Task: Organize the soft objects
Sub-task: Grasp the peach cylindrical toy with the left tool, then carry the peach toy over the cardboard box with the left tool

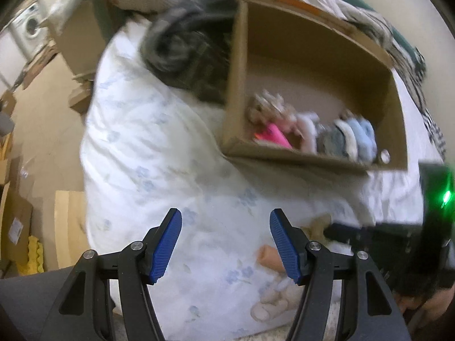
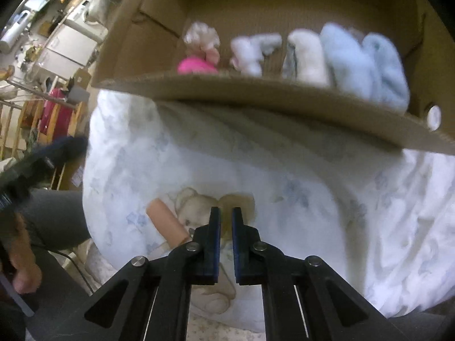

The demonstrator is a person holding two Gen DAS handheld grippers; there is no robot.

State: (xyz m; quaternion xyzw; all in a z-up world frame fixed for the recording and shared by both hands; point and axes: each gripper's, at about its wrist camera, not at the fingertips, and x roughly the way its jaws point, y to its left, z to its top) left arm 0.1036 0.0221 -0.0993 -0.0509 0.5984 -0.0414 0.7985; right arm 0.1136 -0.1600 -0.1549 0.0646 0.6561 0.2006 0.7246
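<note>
One cardboard box (image 1: 312,85), two light-blue rolled cloths (image 2: 366,65), one doll (image 2: 199,54).

- Both views carry strong fisheye distortion; straight edges bow, and the corners fall to black vignette.
- Lighting is soft, even indoor light; the white quilt (image 1: 148,153) reads bright, close to washed out.
- Motion blur smears the cardboard box (image 1: 335,164) and its contents in both views.
- The claws in the foreground stay sharp.
- A green indicator light (image 1: 446,196) flares at the right edge of the left wrist view.
- The box casts a soft shadow on the quilt beneath it.
</note>
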